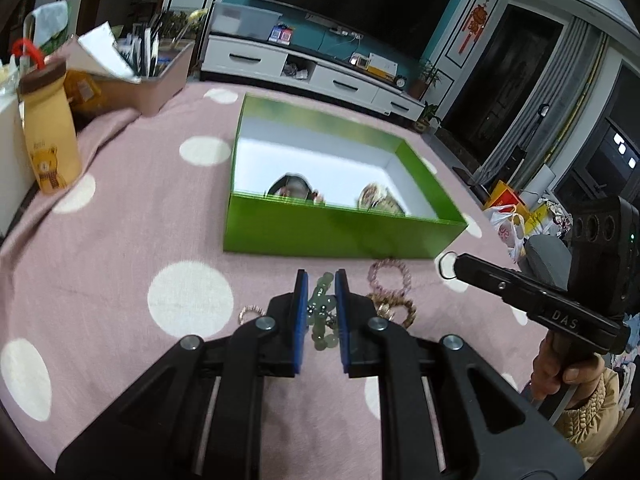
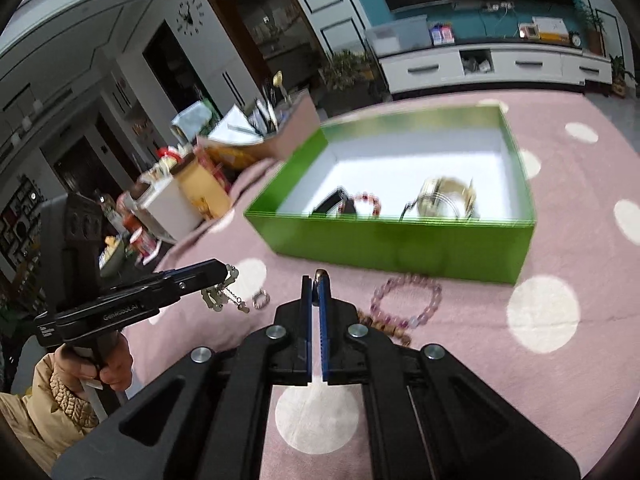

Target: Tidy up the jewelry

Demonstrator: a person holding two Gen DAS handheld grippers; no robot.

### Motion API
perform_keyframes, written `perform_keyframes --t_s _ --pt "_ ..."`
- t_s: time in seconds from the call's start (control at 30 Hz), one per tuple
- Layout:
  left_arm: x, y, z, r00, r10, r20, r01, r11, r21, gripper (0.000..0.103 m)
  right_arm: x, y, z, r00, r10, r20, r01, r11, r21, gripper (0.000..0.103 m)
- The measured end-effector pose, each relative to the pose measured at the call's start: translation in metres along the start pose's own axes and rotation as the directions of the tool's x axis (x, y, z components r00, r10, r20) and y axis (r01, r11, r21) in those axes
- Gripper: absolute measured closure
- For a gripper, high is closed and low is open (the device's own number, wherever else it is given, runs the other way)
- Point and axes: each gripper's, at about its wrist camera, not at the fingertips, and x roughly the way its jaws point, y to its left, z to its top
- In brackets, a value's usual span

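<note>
A pale green bead bracelet hangs between the blue pads of my left gripper, which is shut on it just above the pink dotted tablecloth. In the right wrist view the same bracelet dangles from the left gripper. My right gripper is shut, with a thin dark ring pinched at its tip. The open green box lies just beyond both and holds a red bead bracelet and gold pieces.
A pink bead bracelet, a brown bead bracelet and a small sparkly ring lie on the cloth before the box. A bear-printed cup and a bin of papers stand at the left. The table's edge runs along the right.
</note>
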Motion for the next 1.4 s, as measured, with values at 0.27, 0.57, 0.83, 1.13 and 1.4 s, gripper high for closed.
perform_keyframes --t_s 0.27,0.57,0.83,1.13,1.4 --pt "0.000 -0.019 0.048 0.999 -0.012 0.037 0.010 0.999 0.041 0.090 -0.026 -0.014 0.033 0.995 -0.034 0.093 0.035 0.999 -0.018 0.101" --pt "0.029 -0.037 0.109 0.999 -0.043 0.022 0.042 0.999 0.030 0.090 -0.018 -0.035 0.068 0.990 -0.059 0.125 0.062 0.998 -0.024 0.100" --pt "0.076 -0.045 0.140 0.999 -0.029 -0.029 0.029 0.999 0.016 0.090 0.007 -0.050 0.092 0.991 -0.089 0.102 0.093 0.995 -0.033 0.100" --pt "0.133 -0.040 0.150 0.995 0.001 -0.096 -0.004 1.000 -0.031 0.090 0.048 -0.071 0.112 0.992 -0.116 0.043 0.117 0.993 -0.012 0.100" --pt "0.168 -0.030 0.150 0.989 0.060 -0.135 -0.064 0.998 -0.029 0.090 0.086 -0.081 0.124 0.988 -0.157 -0.013 0.157 0.988 -0.009 0.100"
